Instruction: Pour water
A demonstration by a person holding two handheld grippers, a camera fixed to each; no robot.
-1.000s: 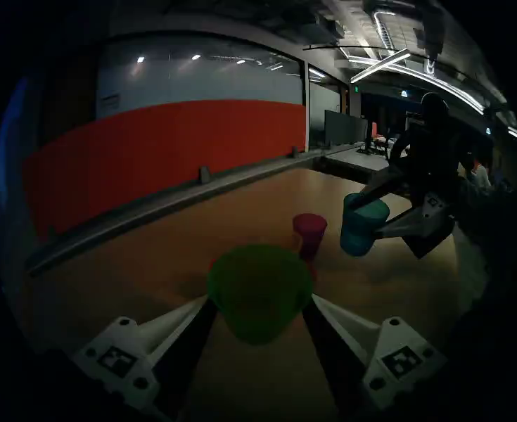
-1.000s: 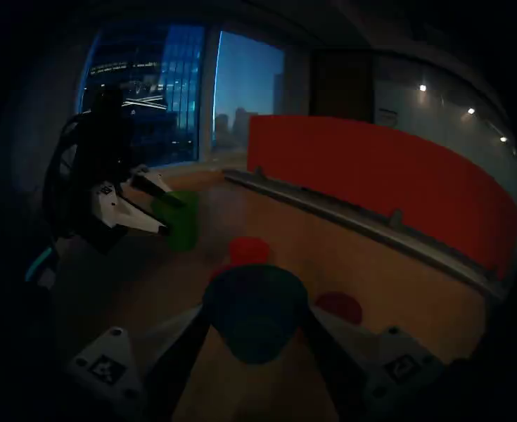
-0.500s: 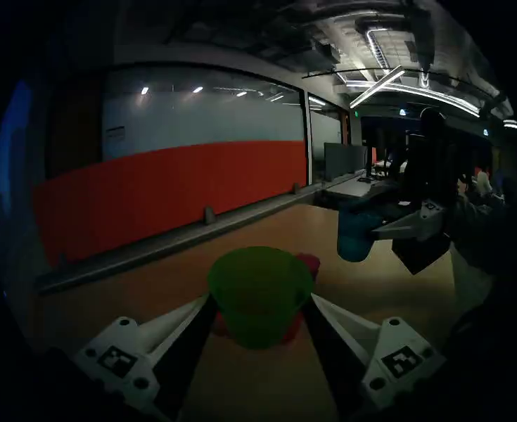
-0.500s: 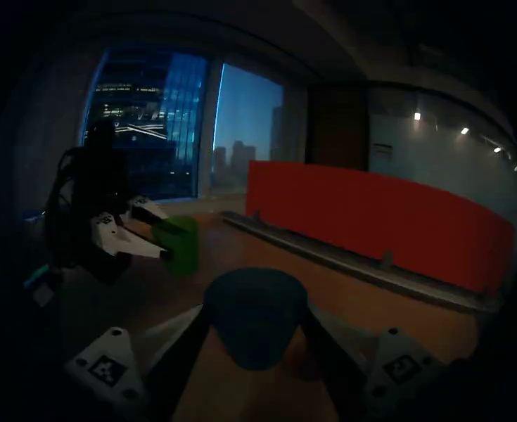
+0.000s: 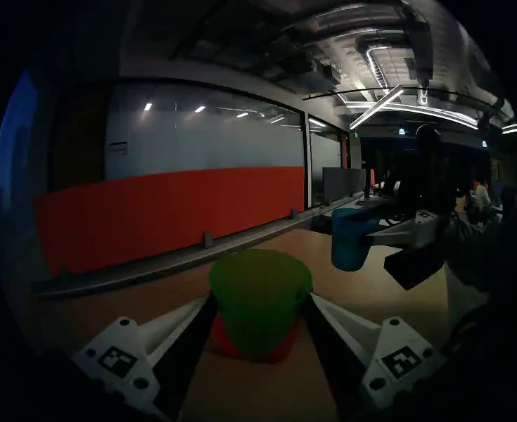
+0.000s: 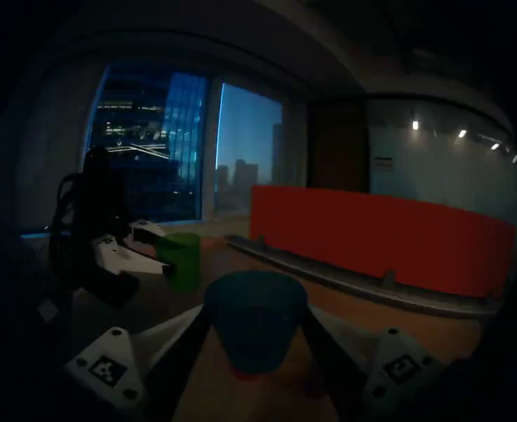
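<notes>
1. Cups: left claw [image 5: 259, 302] grips green cup [image 5: 260, 288]; right claw [image 6: 256, 314] grips blue cup [image 6: 256, 327]; both above worktop [image 5: 392, 299].
2. Handling: probably light, thin plastic; fill level unclear in dim light. Hold mid-wall; squeeze gently.

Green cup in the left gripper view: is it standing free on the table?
No, the left tongs grip the green cup from both sides.

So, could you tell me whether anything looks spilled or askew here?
Nothing stands out: the left claw holds the green cup upright, the right claw holds the blue cup upright, and no spill shows on the table.
</notes>
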